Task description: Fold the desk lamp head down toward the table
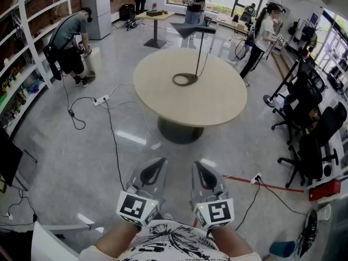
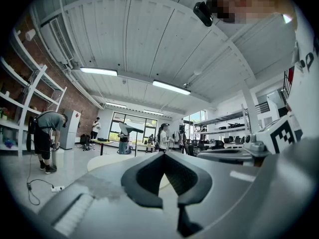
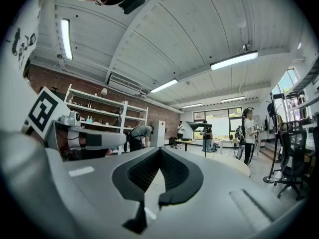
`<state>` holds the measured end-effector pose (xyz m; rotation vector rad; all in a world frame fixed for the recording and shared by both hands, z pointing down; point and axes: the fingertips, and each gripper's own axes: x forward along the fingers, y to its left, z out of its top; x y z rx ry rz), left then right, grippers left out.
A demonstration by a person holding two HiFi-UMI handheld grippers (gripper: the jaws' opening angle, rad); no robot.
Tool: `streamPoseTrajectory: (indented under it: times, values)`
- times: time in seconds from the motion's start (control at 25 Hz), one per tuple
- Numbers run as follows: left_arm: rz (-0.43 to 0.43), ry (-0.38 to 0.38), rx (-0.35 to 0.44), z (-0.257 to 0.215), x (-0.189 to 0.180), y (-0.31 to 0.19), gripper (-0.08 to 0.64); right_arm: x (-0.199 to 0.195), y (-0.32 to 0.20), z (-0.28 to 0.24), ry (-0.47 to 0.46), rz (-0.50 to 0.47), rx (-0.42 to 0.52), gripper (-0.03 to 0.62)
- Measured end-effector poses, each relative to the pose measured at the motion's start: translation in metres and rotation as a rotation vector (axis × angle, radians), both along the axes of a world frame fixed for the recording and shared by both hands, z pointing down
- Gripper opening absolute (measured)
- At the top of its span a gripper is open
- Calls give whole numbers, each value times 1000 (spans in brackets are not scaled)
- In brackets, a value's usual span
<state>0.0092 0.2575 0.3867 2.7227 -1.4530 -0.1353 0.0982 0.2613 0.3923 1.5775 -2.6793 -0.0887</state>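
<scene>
head view: i see the desk lamp [image 1: 199, 52] upright on the round surface [image 1: 217, 99], head raised, well apart from the left gripper [image 1: 161, 160] and right gripper [image 1: 196, 164]. left gripper view: fingers [image 2: 140, 179] clenched, empty. right gripper view: fingers likewise clenched, empty.

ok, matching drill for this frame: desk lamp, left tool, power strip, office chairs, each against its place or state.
1 desk lamp
2 left tool
3 power strip
4 office chairs

a on the floor, cabled
b shut, empty, short of the table
c standing on the round table, head up
d black, right of the table

Pairs: 1-c, 2-b, 3-a, 4-d
</scene>
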Motion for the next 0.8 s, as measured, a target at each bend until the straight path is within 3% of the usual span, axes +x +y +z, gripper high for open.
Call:
streamPoseTrajectory:
  times: [0.8]
  values:
    - [4, 2, -37, 17, 9, -18, 5, 20, -21, 10, -41, 52, -20, 9]
